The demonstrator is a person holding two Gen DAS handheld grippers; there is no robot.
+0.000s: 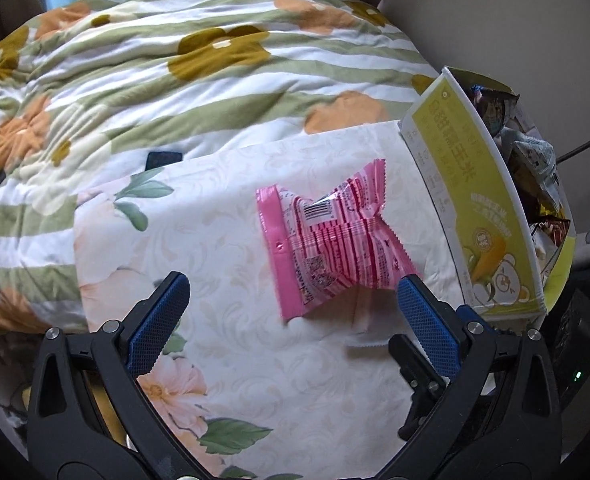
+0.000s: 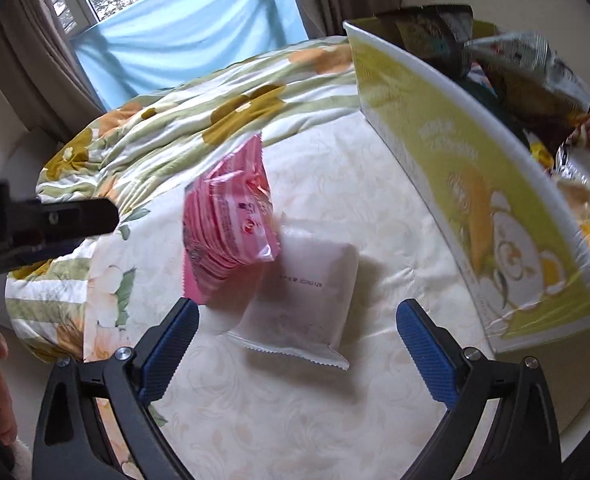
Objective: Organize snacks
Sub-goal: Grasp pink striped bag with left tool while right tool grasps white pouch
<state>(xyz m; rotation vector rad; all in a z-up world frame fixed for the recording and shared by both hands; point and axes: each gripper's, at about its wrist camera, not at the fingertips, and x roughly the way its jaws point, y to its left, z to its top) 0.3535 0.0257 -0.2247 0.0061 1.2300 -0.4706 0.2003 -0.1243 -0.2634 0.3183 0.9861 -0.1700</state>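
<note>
A pink snack packet (image 1: 329, 238) lies on the floral cloth just ahead of my left gripper (image 1: 293, 282), which is open and empty. In the right wrist view the pink packet (image 2: 231, 224) leans on a white snack packet (image 2: 307, 300) that lies flat on the cloth. My right gripper (image 2: 297, 310) is open and empty, its fingers on either side of the white packet's near end. A yellow-green cardboard box (image 1: 475, 200) full of snack bags stands to the right; it also shows in the right wrist view (image 2: 475, 184).
A floral cloth (image 1: 223, 320) covers the surface. A green-striped flowered quilt (image 1: 175, 80) lies bunched behind it. A dark phone-like object (image 1: 163, 160) rests on the quilt. Part of the left gripper (image 2: 47, 220) shows at the left. Curtains and a window (image 2: 175, 12) are behind.
</note>
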